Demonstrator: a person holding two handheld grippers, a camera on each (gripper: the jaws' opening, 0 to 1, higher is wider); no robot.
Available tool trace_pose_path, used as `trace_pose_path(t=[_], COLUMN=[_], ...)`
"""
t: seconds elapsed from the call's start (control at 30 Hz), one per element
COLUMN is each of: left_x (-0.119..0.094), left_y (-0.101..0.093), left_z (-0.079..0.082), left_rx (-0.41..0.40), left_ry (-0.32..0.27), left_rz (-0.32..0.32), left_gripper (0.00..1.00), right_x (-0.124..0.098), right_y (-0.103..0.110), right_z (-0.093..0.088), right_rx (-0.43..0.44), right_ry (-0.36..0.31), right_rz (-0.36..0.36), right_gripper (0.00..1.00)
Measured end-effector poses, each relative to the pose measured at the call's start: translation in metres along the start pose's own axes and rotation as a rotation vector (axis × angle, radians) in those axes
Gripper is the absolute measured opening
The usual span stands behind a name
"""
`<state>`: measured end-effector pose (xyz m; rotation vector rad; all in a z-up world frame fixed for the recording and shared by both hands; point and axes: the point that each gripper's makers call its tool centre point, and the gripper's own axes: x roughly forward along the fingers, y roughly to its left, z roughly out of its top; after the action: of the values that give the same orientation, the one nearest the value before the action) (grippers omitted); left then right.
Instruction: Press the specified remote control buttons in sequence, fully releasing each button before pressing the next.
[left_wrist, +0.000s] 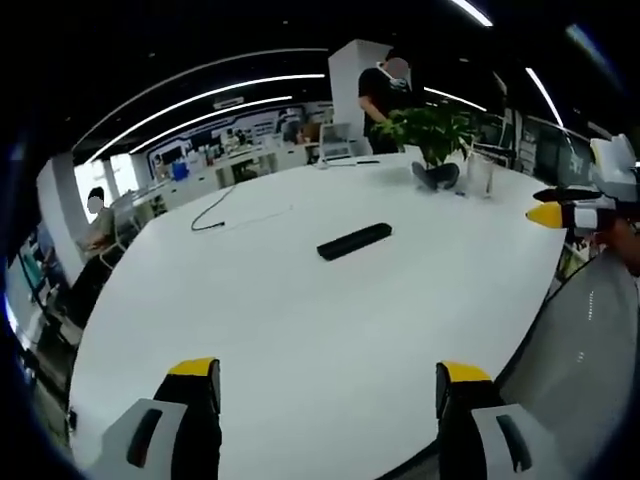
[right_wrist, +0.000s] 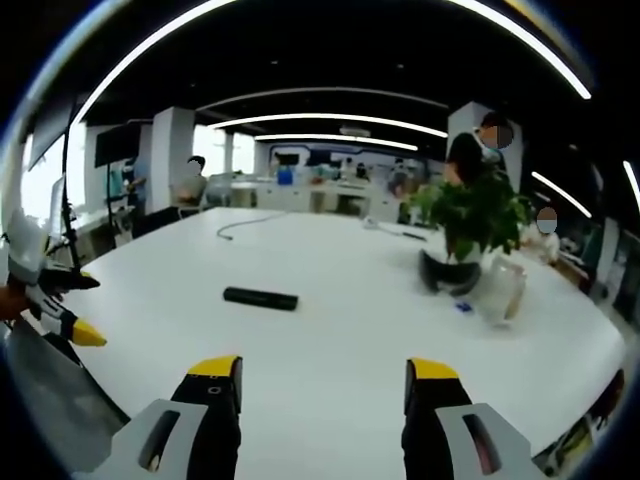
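White table (left_wrist: 300, 330), remote (left_wrist: 354, 241) beyond parted jaws

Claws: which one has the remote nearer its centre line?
The right claw. In its view the black remote lies just left of the gap between the tips; the left claw sees the remote farther up the white table.

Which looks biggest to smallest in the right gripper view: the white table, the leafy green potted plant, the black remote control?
1. White round table, by far the largest.
2. Leafy green potted plant.
3. Slim black remote control, the smallest.
The plant stands farther from the camera than the remote, so its lead is safe.
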<state>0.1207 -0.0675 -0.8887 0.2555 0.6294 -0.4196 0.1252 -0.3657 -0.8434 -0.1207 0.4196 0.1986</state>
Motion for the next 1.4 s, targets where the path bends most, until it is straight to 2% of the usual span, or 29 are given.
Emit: trace_pose_path(t=[0.2,0.33,0.77,1.0,1.1,1.27,1.37,1.4], left_x=[0.013,0.028,0.094,0.126,0.143,0.165,0.176,0.182], left_y=[-0.006,-0.004,0.008,0.001,0.000,-0.003,-0.002,-0.001], left_z=[0.009,0.019,0.056,0.079,0.089,0.099,0.100,0.098], left_rx=[0.027,0.085,0.234,0.237,0.323,0.371,0.426,0.460], left_ry=[0.024,0.052,0.077,0.095,0.103,0.127,0.151,0.176], left_rz=[-0.054,-0.084,-0.130,-0.169,-0.159,-0.186,-0.197,-0.209], left_gripper=[0.85,0.76,0.75,0.74,0.69,0.67,0.65,0.65], right_x=[0.000,0.000,0.000,0.001,0.002,0.003,0.003,0.003], right_y=[-0.002,-0.003,-0.005,-0.005,-0.006,-0.008,-0.009,-0.009], right_z=[0.000,0.000,-0.001,-0.003,-0.004,-0.005,-0.005,-0.006], right_rx=[0.003,0.004,0.003,-0.001,-0.002,-0.002,-0.002,-0.003], right_ry=[-0.001,0.001,0.002,0.010,0.016,0.021,0.025,0.028], right_rz=[-0.009,-0.011,-0.014,-0.015,-0.018,-0.026,-0.029,-0.029], right_gripper=[0.64,0.64,0.64,0.63,0.63,0.63,0.63,0.63])
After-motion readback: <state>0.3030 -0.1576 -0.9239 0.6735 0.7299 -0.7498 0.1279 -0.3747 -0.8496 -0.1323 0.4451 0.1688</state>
